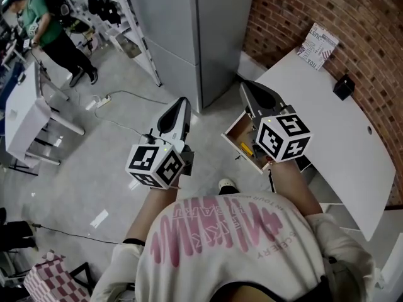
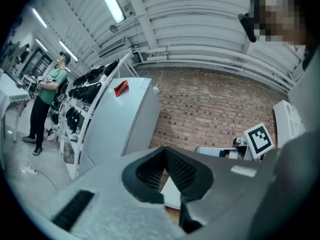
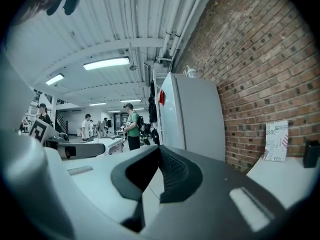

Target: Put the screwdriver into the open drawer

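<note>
Our left gripper (image 1: 182,102) and right gripper (image 1: 245,85) both have their jaws pressed together on nothing. What looks like the screwdriver (image 1: 246,148) lies in the open drawer (image 1: 229,134), beneath the right gripper.

Red brick wall (image 1: 352,17): beyond and right of the right fingers (image 1: 255,93).
Tall grey metal cabinet (image 1: 189,30): ahead, between the two pairs of fingers.
White curved worktop (image 1: 334,124): right of the right fingers.
Grey concrete floor (image 1: 94,168): below the left fingers (image 1: 178,115).
White ribbed ceiling (image 3: 125,24), fluorescent strip lights (image 3: 106,63): overhead.
</note>
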The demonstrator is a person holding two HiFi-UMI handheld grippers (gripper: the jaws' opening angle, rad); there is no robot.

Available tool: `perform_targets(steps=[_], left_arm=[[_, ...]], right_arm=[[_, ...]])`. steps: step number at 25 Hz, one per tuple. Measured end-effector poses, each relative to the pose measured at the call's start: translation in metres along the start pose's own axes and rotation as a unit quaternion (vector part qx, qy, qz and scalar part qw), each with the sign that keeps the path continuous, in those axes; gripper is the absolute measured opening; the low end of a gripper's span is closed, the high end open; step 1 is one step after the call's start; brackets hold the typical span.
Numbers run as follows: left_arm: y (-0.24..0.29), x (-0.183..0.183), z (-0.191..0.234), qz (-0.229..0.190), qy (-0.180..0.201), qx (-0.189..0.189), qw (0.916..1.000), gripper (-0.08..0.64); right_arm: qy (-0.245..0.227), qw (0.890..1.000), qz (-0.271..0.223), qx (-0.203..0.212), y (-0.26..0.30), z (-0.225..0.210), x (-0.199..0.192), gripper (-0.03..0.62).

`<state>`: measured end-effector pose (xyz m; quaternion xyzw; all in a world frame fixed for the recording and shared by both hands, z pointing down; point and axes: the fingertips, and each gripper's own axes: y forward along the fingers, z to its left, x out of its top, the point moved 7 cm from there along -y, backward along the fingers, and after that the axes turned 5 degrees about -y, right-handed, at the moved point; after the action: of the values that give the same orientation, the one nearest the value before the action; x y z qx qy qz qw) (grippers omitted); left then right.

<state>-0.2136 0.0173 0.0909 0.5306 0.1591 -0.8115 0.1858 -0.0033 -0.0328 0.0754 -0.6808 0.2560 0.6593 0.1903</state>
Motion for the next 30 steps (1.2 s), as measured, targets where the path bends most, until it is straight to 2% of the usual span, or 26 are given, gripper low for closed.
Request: perform_targets(steps=[6, 13, 30], left_arm=[[-0.010, 0.009, -0.010, -0.016, 0.007, -0.016, 0.9997, 0.003], [-0.027, 0.010, -0.013, -0.013, 0.007, -0.032, 0.9994, 0.003], [-0.046, 0.003, -0.019, -0.019, 0.013, -0.051, 0.9984, 0.003]], right_arm=[[-0.023, 1.000, -0.013, -0.007, -0.016, 0.019, 0.007, 0.012], [-0.041, 0.999, -0.007, -0.021, -0.026, 0.038, 0.005, 0.012], [-0.044, 0.998, 0.010, -0.044, -0.051, 0.040, -0.010, 0.012]])
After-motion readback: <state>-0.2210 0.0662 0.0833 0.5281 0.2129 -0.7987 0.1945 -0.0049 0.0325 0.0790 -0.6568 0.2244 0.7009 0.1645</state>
